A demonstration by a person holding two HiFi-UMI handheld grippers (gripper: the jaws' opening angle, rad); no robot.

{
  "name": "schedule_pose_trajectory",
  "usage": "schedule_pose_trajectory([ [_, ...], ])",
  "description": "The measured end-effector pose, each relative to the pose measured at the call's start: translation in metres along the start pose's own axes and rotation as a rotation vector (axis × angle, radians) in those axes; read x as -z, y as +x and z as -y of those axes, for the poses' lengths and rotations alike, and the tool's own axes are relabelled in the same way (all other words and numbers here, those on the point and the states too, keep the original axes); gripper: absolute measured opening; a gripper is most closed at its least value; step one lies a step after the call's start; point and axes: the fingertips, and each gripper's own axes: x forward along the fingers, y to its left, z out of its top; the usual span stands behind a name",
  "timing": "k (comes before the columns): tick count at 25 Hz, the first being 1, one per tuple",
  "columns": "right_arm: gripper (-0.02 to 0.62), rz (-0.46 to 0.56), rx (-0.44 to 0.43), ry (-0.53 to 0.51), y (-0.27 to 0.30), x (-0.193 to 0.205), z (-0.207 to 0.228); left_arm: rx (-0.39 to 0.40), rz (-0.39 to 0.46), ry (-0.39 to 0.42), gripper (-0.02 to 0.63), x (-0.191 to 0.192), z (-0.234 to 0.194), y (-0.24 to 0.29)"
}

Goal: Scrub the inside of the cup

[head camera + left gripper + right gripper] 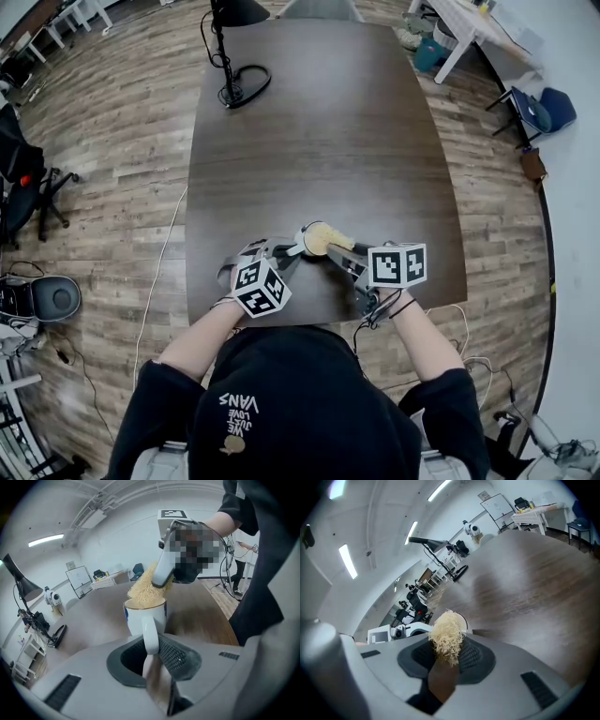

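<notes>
A white cup with blue marks and a gold rim stands upright on the dark wooden table near its front edge. My left gripper is shut on the cup's handle. A pale yellow fibrous scrubber is clamped in my right gripper, which is shut on it. The scrubber is pushed down into the cup's mouth from above. From the head view the cup and scrubber sit between the left gripper and the right gripper.
A black desk lamp with its cable stands at the table's far left end. Office chairs and a white desk stand on the wooden floor around the table. The person's arms reach over the near table edge.
</notes>
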Motion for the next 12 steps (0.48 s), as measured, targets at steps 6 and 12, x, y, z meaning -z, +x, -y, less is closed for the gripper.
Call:
schedule_pose_trajectory([
  [6,0.100,0.133,0.037,-0.017,-0.006,-0.006,0.002,0.004,0.008,-0.050,0.077,0.003,-0.002,0.000],
  [12,0.100,0.248,0.086,-0.064,-0.016,-0.011,-0.004,0.008,0.021,-0.149,0.076,0.007,-0.004,0.001],
])
